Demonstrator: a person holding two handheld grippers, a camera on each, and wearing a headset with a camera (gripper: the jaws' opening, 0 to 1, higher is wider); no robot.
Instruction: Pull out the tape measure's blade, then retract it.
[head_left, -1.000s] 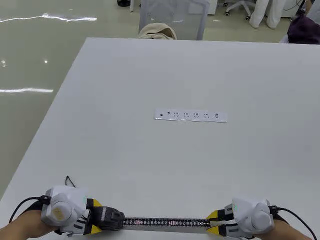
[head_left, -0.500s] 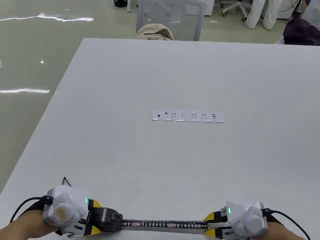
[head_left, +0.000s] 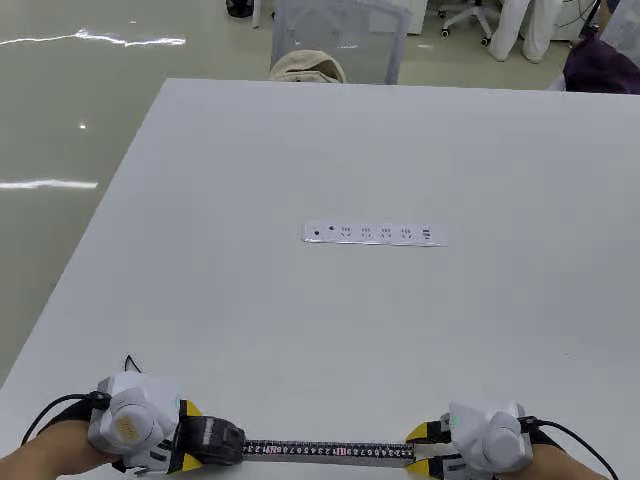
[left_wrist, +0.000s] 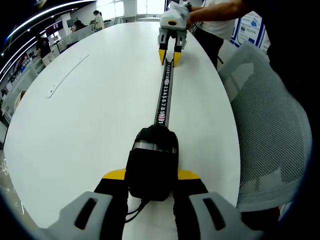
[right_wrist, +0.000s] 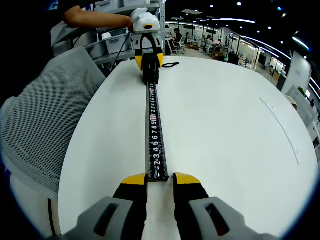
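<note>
A black tape measure case sits between the yellow-tipped fingers of my left gripper, which is shut on it. In the head view this gripper and the case lie at the table's near left. The blade stretches flat along the near edge to my right gripper. In the right gripper view the numbered blade runs away to the case, and its tip is pinched in my right gripper, which is shut on it. The right gripper also appears at the blade's far end.
A white power strip lies in the middle of the white table. A chair stands at the far edge. A grey mesh chair is close behind the near edge. A thin black cable loops by the left gripper.
The right gripper has come slightly closer to the left one, so the exposed blade is a little shorter. The left gripper and case have stayed in place.
</note>
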